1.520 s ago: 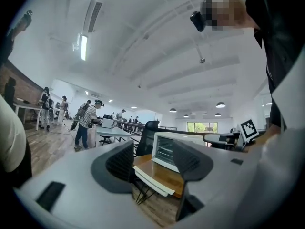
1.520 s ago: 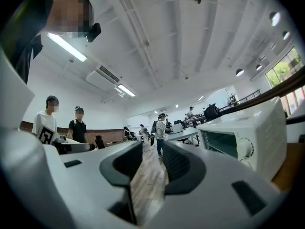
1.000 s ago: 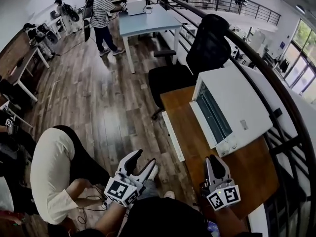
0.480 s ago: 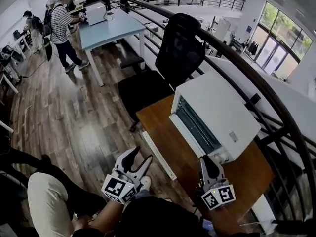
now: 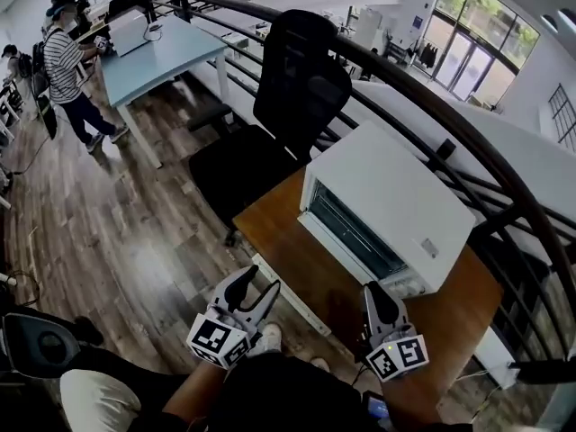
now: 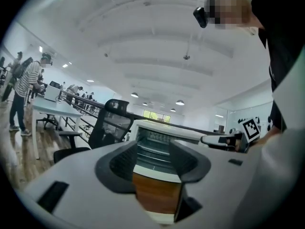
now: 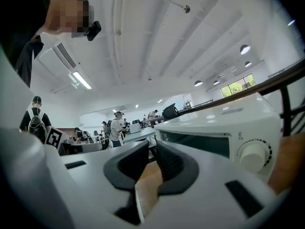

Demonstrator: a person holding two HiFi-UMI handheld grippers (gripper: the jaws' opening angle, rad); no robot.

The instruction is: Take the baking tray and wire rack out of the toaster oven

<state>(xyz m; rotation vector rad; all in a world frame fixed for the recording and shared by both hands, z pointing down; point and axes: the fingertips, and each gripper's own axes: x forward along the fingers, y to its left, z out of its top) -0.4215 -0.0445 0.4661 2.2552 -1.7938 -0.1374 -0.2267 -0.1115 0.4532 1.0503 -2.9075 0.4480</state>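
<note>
The white toaster oven (image 5: 396,196) stands on the wooden desk (image 5: 297,255), glass door shut and facing me. In the left gripper view, thin rack lines show dimly behind the oven's glass (image 6: 159,138); I cannot make out the tray. My left gripper (image 5: 260,289) hovers off the desk's near left edge, open and empty, pointing level at the oven front. My right gripper (image 5: 374,290) is over the desk just before the oven's knob (image 7: 252,155). Its jaws have just been closing and now stand a narrow gap apart, with nothing between them.
A black office chair (image 5: 292,88) stands behind the desk's left end. A dark curved railing (image 5: 432,106) runs close behind the oven. Farther left are a blue table (image 5: 153,52) and a person in a striped shirt (image 5: 65,61) on the wood floor.
The view has swung so the oven sits nearer the middle. Both grippers have shifted toward the desk and oven front. The right gripper's fingers look closer together.
</note>
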